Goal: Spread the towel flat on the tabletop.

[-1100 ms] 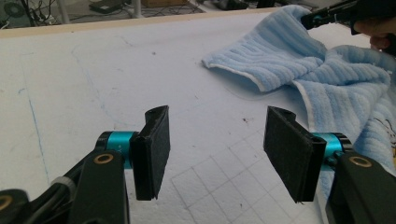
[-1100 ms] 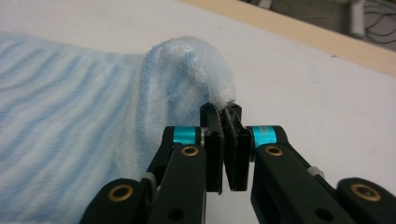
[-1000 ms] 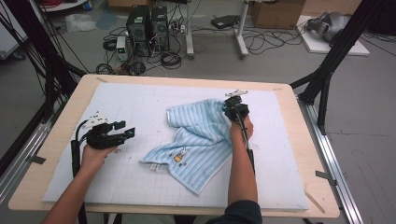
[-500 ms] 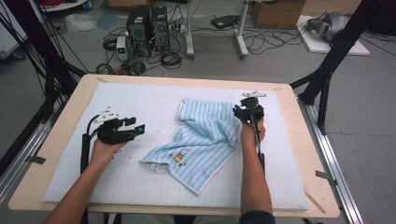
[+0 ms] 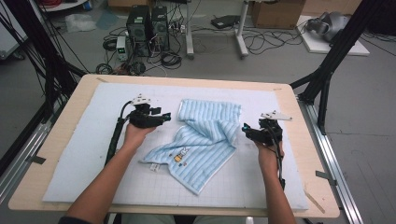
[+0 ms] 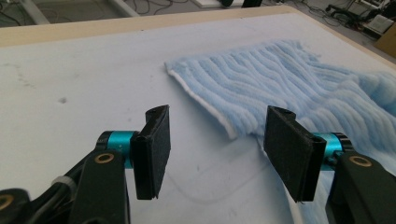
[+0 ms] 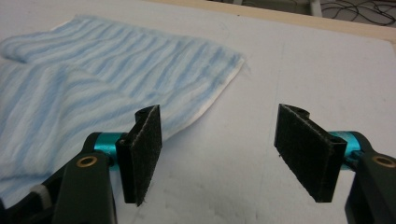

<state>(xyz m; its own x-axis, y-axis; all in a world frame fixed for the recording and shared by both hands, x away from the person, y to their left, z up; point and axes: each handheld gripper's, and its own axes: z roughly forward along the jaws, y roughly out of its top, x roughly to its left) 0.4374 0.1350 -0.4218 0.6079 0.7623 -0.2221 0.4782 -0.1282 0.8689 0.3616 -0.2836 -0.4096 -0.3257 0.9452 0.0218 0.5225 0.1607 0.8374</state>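
while the person's left forearm reaches in from the bottom of the high view, the left gripper point(image 5: 164, 116) sits over the pale blue mat point(image 5: 84, 140) with its tips pointing toward the striped towel point(image 5: 205, 135), just beside the towel's upper left corner and not touching it. seen along its own black jaws, the left gripper point(image 6: 212, 144) stands parted with nothing between the pads, bare mat showing in the gap, and the white-edged corner of the towel point(image 6: 280, 93) lying just ahead and to the right of the gap. the towel, light blue with paler stripes, lies near the middle of the mat: its upper part is spread flat toward the far edge, a fold runs across it, and its lower part slopes toward the person, showing a small printed patch point(image 5: 181, 156) and a white label at the lower left edge. to the right of the towel, the right gripper point(image 5: 246, 131) is held by the person's right hand point(image 5: 267, 154), tips pointing at the towel's right edge, near it but apart. its jaws have just been opening; in the right gripper view the right gripper point(image 7: 219, 154) stands wide with only mat between the pads, and the towel point(image 7: 93, 93) lies ahead and to the left, its corner close to the left pad. the mat rests on a wooden table point(image 5: 308, 186).
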